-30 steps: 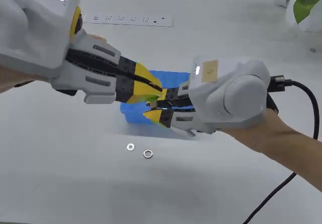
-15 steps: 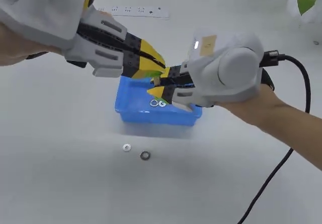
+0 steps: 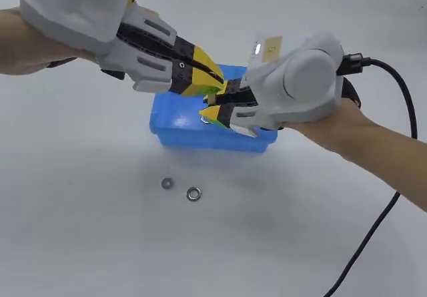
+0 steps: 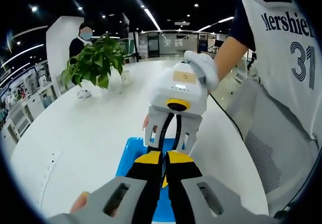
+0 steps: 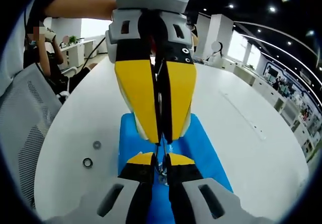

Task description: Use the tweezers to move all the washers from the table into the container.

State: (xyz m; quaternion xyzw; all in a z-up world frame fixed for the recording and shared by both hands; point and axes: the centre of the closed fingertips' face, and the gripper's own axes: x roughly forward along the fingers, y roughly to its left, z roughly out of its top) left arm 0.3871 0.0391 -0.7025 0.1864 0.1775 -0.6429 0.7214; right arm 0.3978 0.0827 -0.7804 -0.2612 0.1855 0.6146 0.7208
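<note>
One small silver steel washer (image 3: pixel 167 183) and a second silver ring washer (image 3: pixel 193 193) beside it lie on the white table (image 3: pixel 87 243), near the blue rectangular plastic container (image 3: pixel 175 129). Over it my left gripper (image 3: pixel 215 90) and right gripper (image 3: pixel 208 112) both clench the thin metal tweezers (image 5: pixel 161 164). I judge this a drop-off; next I must swing out and pinch a washer

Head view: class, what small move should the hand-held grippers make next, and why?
Probably swing the tweezers from the blue container toward the nearer washer. The left hand-held gripper and right hand-held gripper meet over the container, while that washer and the other washer lie on the table outside it.
</note>
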